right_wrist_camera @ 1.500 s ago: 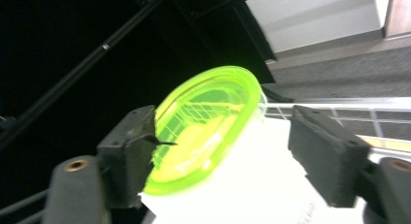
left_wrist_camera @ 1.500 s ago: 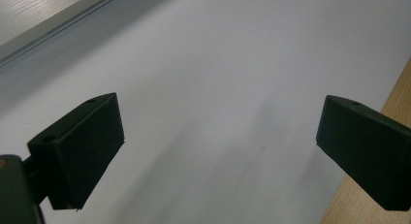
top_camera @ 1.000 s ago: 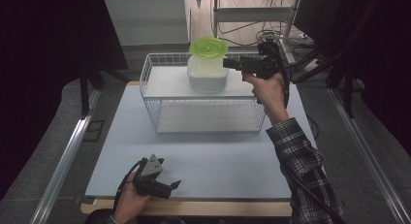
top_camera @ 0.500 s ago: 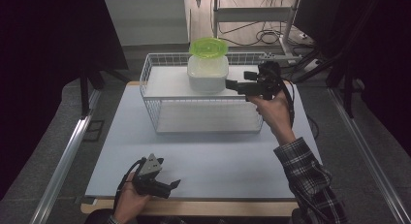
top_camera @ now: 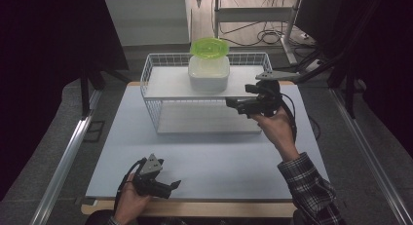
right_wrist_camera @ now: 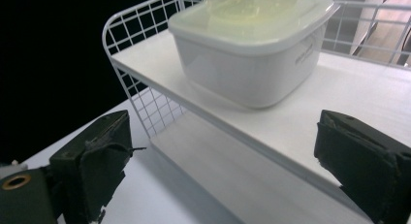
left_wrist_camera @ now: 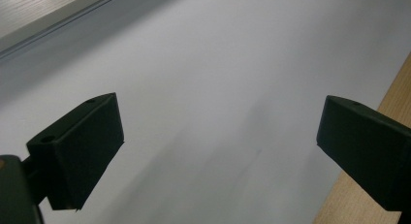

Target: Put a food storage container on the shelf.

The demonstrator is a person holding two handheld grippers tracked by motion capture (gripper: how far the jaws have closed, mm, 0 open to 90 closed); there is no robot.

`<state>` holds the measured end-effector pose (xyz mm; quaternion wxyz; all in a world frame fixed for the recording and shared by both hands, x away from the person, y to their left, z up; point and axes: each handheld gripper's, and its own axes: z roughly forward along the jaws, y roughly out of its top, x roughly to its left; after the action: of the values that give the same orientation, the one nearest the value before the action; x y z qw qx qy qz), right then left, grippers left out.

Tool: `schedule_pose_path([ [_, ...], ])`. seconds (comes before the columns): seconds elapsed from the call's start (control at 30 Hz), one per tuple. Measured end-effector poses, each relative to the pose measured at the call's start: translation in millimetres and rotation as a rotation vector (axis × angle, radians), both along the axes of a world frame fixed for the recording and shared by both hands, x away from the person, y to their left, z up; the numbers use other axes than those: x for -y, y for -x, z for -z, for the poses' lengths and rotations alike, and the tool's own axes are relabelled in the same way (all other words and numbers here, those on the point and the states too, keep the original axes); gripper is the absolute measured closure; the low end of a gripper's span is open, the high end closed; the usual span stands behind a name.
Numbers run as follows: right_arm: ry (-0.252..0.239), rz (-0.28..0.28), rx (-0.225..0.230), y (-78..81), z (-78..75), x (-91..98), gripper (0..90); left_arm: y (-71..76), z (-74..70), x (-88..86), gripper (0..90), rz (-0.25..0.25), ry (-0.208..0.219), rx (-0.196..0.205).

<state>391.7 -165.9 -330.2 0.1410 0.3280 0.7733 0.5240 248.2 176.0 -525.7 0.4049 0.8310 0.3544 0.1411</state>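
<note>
Standing wide and empty after opening, the right gripper [top_camera: 233,104] faces a rigid, light, smooth-walled container [right_wrist_camera: 252,49]; grip under its lid rim.

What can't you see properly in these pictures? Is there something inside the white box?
- What the white box holds: high view and right gripper view, its cloudy walls and lid hide the inside.
- The green bowl on top: right gripper view, cut off by the top edge.
- The small print on the box's side: right gripper view, too small to read.
- The rack, back part of its lower shelf: high view, hidden under the upper shelf.
</note>
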Motion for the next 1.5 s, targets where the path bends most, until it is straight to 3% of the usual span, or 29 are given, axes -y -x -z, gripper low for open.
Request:
schedule_pose_path([
  [0.4,0.042,-0.010,-0.003,16.1,25.2,4.2,5.2,0.2,0.3,-0.1,3.8,0.004,0.005,0.004],
  [0.63,0.079,-0.003,-0.025,23.6,50.8,8.9,1.6,0.1,1.1,0.4,3.0,0.006,-0.003,0.008],
  [0.87,0.122,0.047,0.018,36.0,78.0,15.6,0.0,-0.8,1.7,0.2,2.0,0.009,-0.002,-0.007],
  [0.97,0.144,0.052,0.016,40.5,86.8,19.4,0.0,-0.9,1.8,0.5,1.0,0.006,-0.006,-0.008],
  [1.5,0.174,0.049,-0.024,62.7,114.9,30.4,0.0,1.2,0.7,1.5,2.2,0.010,-0.010,0.012],
])
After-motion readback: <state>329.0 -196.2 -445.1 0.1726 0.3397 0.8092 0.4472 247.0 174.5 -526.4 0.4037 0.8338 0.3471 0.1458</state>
